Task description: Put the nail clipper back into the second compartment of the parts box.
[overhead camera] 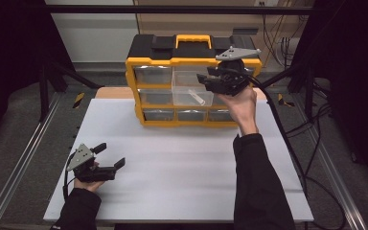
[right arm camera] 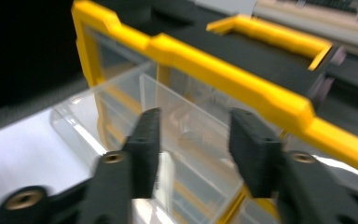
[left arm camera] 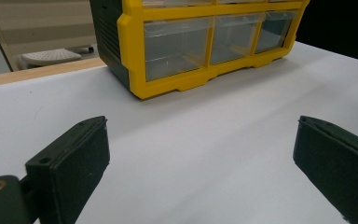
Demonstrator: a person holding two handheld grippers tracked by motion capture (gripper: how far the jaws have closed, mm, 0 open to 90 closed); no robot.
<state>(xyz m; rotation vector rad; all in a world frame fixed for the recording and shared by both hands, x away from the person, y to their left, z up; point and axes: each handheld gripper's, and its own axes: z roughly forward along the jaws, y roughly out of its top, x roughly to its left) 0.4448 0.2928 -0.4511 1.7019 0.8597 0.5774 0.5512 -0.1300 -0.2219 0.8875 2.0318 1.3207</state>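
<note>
Your right gripper [overhead camera: 210, 79] is up at the front of the yellow organizer [overhead camera: 191, 79], jaws parted with the wall of the clear drawer [overhead camera: 191, 91] standing in the gap between them; in the right gripper view the drawer wall [right arm camera: 186, 116] runs edge-on between the jaws, not yet pinched as far as the blurred picture lets you judge. That drawer sits pulled out from the middle row, its long axis running across the cabinet's face, and a small pale stick-like item [overhead camera: 197, 97] lies inside. The drawer lies straight ahead of this gripper. Your left gripper [overhead camera: 109, 159] rests well apart on the white table [overhead camera: 172, 163], jaws spread wide and empty, pointed toward the organizer's lower row [left arm camera: 205, 44].
</note>
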